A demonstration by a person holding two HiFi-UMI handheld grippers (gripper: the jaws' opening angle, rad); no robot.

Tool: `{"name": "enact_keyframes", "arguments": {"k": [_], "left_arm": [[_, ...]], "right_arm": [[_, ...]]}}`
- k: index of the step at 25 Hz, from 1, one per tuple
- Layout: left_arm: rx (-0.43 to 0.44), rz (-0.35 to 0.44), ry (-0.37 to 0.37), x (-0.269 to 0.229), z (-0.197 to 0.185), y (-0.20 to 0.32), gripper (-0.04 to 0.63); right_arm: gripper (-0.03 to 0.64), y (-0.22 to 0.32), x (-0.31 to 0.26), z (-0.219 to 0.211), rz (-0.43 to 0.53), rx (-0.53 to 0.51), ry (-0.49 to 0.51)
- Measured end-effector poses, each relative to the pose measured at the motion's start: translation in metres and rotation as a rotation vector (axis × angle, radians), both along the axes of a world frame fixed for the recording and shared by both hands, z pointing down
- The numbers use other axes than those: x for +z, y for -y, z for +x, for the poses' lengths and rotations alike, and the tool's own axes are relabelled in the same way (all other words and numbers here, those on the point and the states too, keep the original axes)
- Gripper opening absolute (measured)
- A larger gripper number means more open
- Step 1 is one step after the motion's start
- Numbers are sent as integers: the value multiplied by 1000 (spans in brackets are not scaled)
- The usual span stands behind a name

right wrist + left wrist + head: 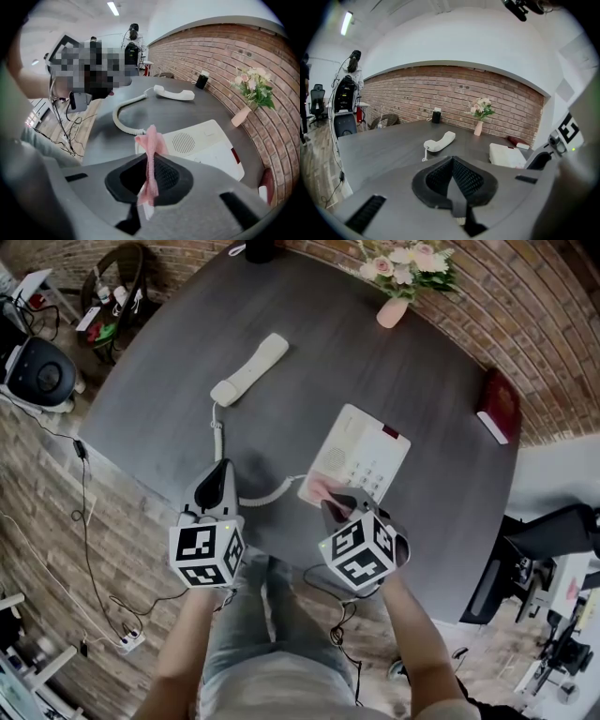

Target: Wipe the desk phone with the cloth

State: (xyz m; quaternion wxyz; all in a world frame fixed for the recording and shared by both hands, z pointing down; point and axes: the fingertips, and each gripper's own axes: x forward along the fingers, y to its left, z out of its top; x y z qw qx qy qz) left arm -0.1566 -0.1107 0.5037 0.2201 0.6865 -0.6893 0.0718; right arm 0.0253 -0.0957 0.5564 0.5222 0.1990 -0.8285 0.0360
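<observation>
Pinching a pink cloth in the right gripper, jaws clamped tight on it, folded top poking out past the tips. Hovering at lower centre of the head view, right at the near edge of the desk phone; cloth touching that edge or just above it, cannot tell which. Holding the left gripper lower left of centre, jaws pressed together with nothing between them, just beside the coiled cord. Off the cradle: handset, lying flat on the dark round table, upper left of centre, well apart from the phone base, joined to it by the cord. Upper right: pink vase with flowers, upright. Right edge: red book, flat, near the table rim. Top centre: small black object, cut off by the frame, not identifiable.
</observation>
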Motion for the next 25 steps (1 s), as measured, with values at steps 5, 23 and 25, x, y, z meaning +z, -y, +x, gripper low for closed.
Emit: {"name": "enact_keyframes", "arguments": {"k": [5,23,25], "left_arm": [[4,-5,2,2,2,-3,3],[20,-21,10,6,13,-6,3],[22,-20,11,6,14,-5,3]], "right_arm": [[20,-15,6,-1,-29,-6,8],[20,-51,15,-8,-114,-14,56],[20,-54,16,-9,-122,-16,60]]}}
